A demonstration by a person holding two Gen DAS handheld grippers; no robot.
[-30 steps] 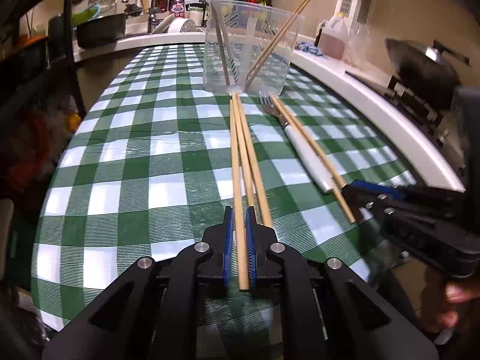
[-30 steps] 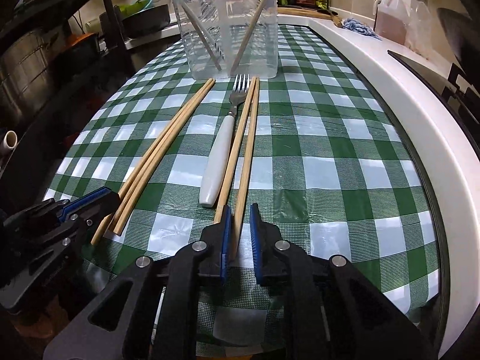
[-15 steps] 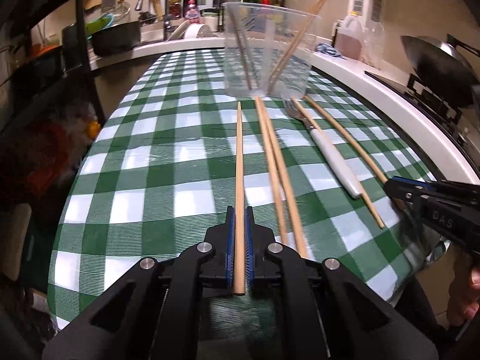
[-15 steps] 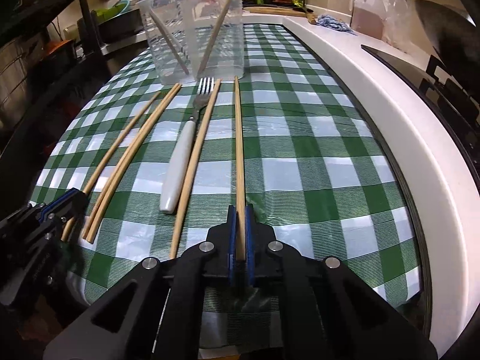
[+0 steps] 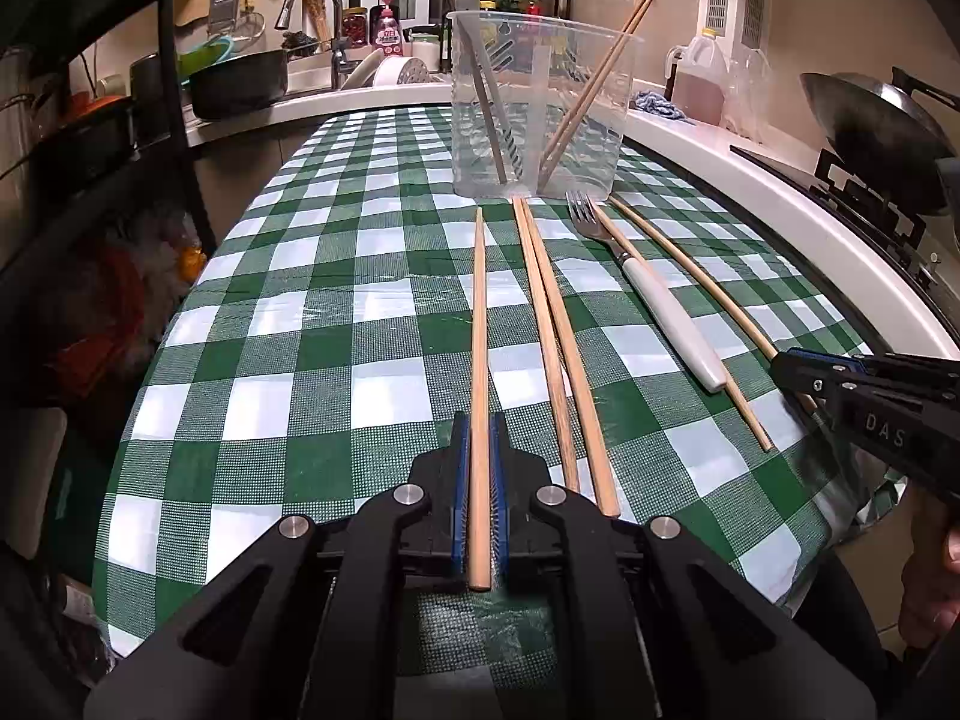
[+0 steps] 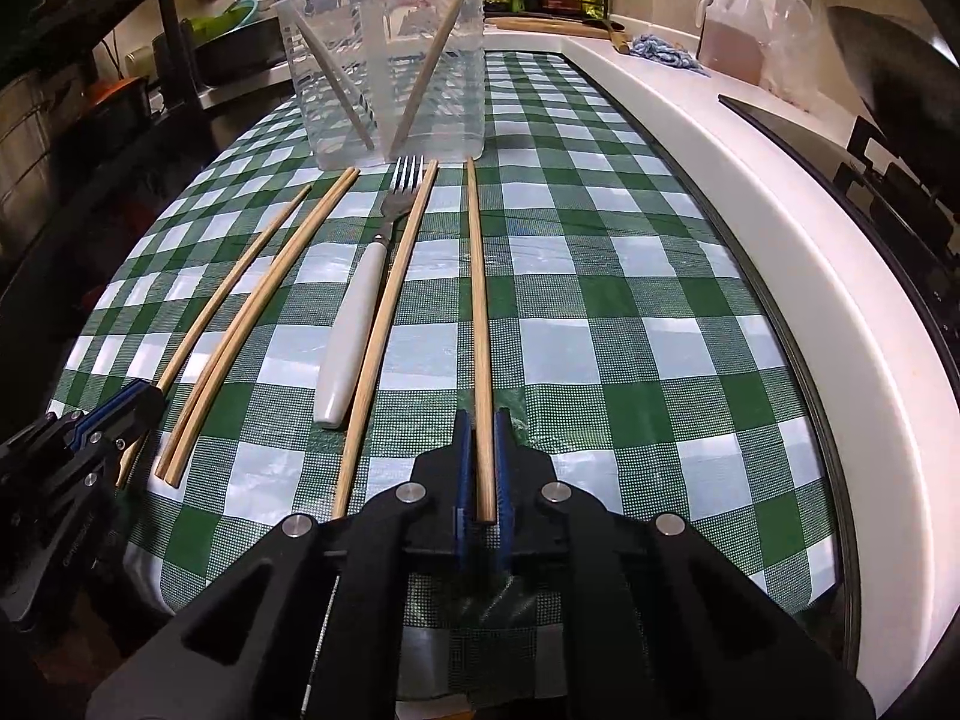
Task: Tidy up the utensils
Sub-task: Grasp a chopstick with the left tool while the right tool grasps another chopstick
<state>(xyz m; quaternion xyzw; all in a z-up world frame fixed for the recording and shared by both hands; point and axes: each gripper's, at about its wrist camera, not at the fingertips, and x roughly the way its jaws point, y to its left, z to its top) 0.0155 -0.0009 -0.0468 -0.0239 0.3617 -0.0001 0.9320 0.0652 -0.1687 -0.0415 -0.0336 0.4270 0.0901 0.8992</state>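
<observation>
Both grippers point forward and down over the near edge of the worktop (image 5: 288,312), which wears a green-and-white checked cloth. The left gripper (image 5: 478,450) has its blue-padded fingers (image 5: 461,480) pinched on the near end of one chopstick (image 5: 478,360), which runs straight away toward the cup (image 5: 540,108). The right gripper (image 6: 480,450) does the same with a second chopstick (image 6: 477,300) — its fingers (image 6: 503,480) look a shade less tight, though the stick sits squarely between them.

From the left wrist view, the right gripper's black body shows at the far right, with part of a hand (image 5: 927,588) beneath it.

Between the two held sticks lie a loose pair of chopsticks (image 5: 558,348), a white-handled fork (image 5: 654,300) with tines toward the cup, and one more stick (image 6: 384,324) close along the fork's right side — touching it, as far as I can tell. The clear cup stands at the far end, a few utensils leaning inside.
</observation>
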